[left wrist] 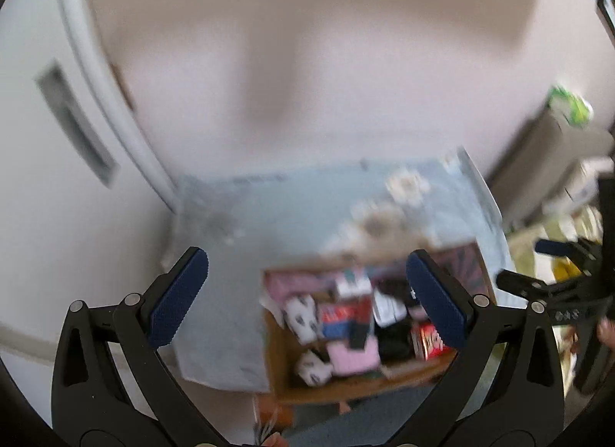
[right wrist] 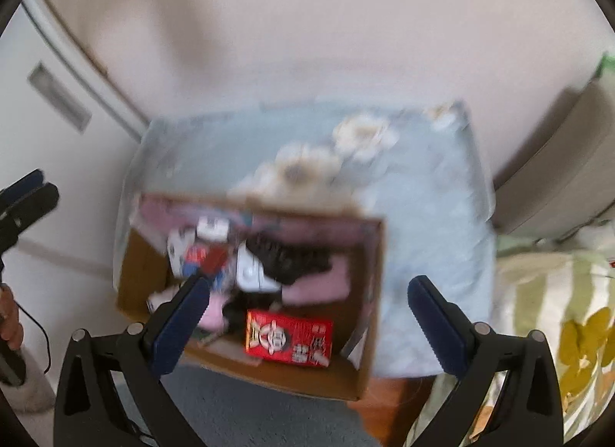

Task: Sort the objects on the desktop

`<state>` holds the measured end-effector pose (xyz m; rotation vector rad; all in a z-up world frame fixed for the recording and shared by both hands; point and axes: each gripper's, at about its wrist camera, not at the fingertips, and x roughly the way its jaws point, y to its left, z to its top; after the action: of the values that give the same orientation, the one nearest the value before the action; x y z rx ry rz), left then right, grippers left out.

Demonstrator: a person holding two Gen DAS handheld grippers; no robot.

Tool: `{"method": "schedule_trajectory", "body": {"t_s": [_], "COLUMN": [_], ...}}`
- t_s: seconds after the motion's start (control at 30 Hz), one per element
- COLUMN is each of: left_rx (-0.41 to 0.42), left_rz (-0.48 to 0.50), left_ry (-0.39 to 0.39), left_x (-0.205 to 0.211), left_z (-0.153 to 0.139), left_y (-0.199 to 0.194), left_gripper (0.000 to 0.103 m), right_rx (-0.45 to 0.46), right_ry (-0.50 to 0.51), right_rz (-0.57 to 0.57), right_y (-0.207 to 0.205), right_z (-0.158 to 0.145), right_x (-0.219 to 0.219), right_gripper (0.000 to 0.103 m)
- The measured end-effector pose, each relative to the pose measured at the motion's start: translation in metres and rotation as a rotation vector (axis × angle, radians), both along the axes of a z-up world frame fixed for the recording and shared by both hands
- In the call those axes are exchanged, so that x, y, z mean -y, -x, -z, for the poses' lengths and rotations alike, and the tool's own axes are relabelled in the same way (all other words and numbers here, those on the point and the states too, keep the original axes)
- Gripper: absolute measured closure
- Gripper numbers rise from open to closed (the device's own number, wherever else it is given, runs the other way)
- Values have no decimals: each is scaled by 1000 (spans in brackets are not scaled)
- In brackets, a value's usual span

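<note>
An open cardboard box (right wrist: 369,316) stands on a small table under a pale blue flowered cloth (right wrist: 430,224). Inside lie a red printed carton (right wrist: 288,337), pink items (right wrist: 319,285), something black (right wrist: 288,255), a white object (right wrist: 250,270) and several small packs. In the left wrist view the same box (left wrist: 280,362) shows the red carton (left wrist: 430,339) and pink items (left wrist: 351,358). My left gripper (left wrist: 307,297) hangs wide open above the box, nothing between its blue pads. My right gripper (right wrist: 307,326) is likewise open and empty over the box. Both views are blurred.
A white cabinet door with a recessed handle (left wrist: 73,120) stands left of the table. A grey unit (right wrist: 557,178) sits to the right, above a striped yellow-flowered fabric (right wrist: 557,312). The other gripper (left wrist: 557,281) shows at the right edge. A hand (right wrist: 9,316) is at the left edge.
</note>
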<state>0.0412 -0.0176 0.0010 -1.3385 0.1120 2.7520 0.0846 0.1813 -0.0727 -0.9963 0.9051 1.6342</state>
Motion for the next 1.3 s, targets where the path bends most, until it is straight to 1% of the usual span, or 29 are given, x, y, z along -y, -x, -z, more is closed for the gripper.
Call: {"method": "schedule_trajectory", "body": {"t_s": [0.07, 0.17, 0.27, 0.37, 0.57, 0.7, 0.83, 1.3], "left_rx": [-25, -52, -83, -108, -108, -108, -113, -89], "left_rz": [-24, -41, -56, -55, -48, -49, -50, -35], "left_ry": [9, -1, 24, 62, 54, 55, 56, 36], "left_x": [-1, -2, -5, -9, -10, -10, -11, -12], "left_z": [-16, -27, -33, -35, -34, -35, -34, -30], "left_y": [2, 1, -4, -8, -10, -10, -10, -5], "left_gripper": [0, 0, 0, 0, 0, 0, 0, 0], "right_rx": [8, 40, 74, 102, 91, 102, 108, 127], "right_ry": [-50, -106, -156, -190, -181, -170, -174, -171], "right_rz": [23, 43, 42, 43, 34, 23, 25, 33], "right_y": [2, 8, 16, 22, 30, 35, 35, 34], "right_z": [-19, -37, -45, -46, -39, -35, -35, -34], "right_x": [0, 4, 10, 15, 18, 18, 19, 15], "right_gripper": [0, 0, 0, 1, 1, 1, 1, 1]}}
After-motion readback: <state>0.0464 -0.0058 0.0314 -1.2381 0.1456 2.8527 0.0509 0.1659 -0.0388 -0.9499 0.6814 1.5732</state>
